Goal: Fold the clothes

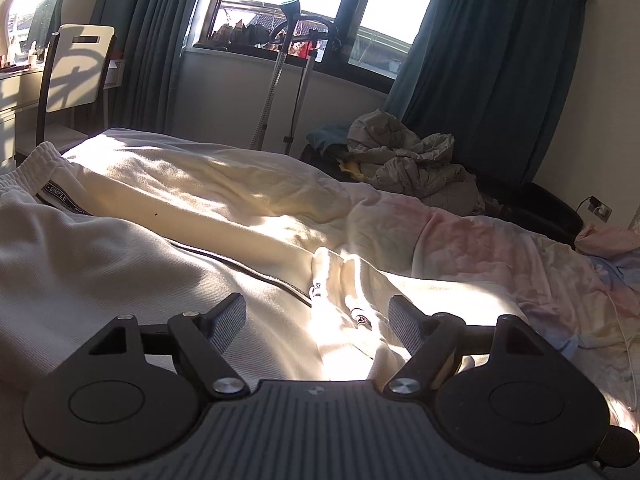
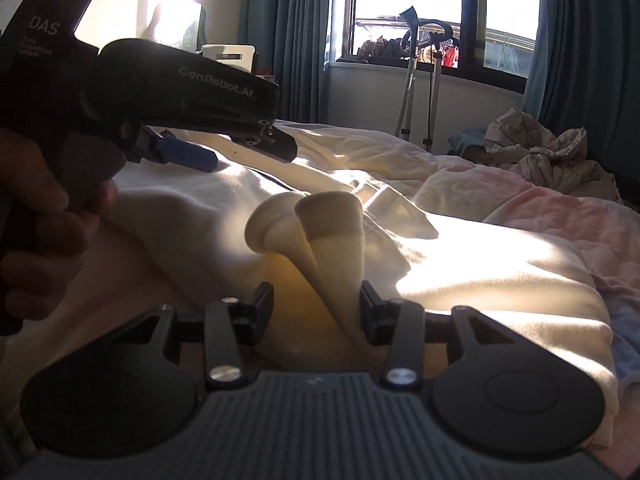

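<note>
Gripping nothing: left gripper (image 1: 318, 316) spread above cream trousers (image 1: 208, 184); right gripper (image 2: 317, 304) apart, straddling ribbed cuffs (image 2: 320, 236) for pickup.

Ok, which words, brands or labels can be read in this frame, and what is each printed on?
"SIMPLE": black tape along the cream trousers; the lettering after it is cut off.
"GenRobot.AI": body of the left gripper, right wrist view.
"DAS": same gripper's handle; the small lines beneath are too blurred.
Nothing else is readable.
</note>
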`<state>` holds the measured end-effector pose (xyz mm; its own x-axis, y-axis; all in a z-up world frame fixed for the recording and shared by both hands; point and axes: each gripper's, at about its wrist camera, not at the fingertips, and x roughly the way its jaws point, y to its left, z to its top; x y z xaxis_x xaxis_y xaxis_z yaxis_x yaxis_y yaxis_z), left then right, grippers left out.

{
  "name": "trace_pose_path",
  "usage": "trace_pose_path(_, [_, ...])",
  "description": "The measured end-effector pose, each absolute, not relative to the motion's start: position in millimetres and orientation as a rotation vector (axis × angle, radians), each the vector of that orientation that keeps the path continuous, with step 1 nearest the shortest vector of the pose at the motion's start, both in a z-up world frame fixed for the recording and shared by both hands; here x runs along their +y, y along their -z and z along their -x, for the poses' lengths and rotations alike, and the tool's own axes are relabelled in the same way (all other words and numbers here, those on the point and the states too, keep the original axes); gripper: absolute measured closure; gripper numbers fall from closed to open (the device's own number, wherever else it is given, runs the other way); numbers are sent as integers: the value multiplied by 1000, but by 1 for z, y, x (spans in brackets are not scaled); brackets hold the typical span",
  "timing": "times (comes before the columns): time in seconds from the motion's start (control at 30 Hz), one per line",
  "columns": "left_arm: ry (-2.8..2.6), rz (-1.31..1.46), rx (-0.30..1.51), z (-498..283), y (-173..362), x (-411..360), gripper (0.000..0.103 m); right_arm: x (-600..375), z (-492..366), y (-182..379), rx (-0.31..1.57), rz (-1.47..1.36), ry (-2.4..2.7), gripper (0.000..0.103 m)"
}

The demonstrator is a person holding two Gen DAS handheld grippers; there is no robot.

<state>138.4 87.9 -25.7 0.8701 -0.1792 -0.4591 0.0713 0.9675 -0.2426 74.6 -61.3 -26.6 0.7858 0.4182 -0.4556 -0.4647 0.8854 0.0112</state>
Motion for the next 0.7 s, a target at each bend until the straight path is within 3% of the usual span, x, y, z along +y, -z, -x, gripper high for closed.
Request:
trace_pose_path(0.27, [162, 138, 500, -141, 37, 71, 21, -115, -65, -7, 406, -112, -375, 57])
trace_pose_path(0.4, [127, 85, 524, -144, 46, 68, 21, -128, -94, 9, 399, -99, -234, 57])
trace_pose_path(0.57, [111, 66, 557, -148, 60, 65, 21, -139, -140, 55, 568, -169, -180, 57])
trace_pose_path(0.7, [97, -1, 587, -151, 68, 58, 20, -137, -134, 66, 562, -171, -184, 57])
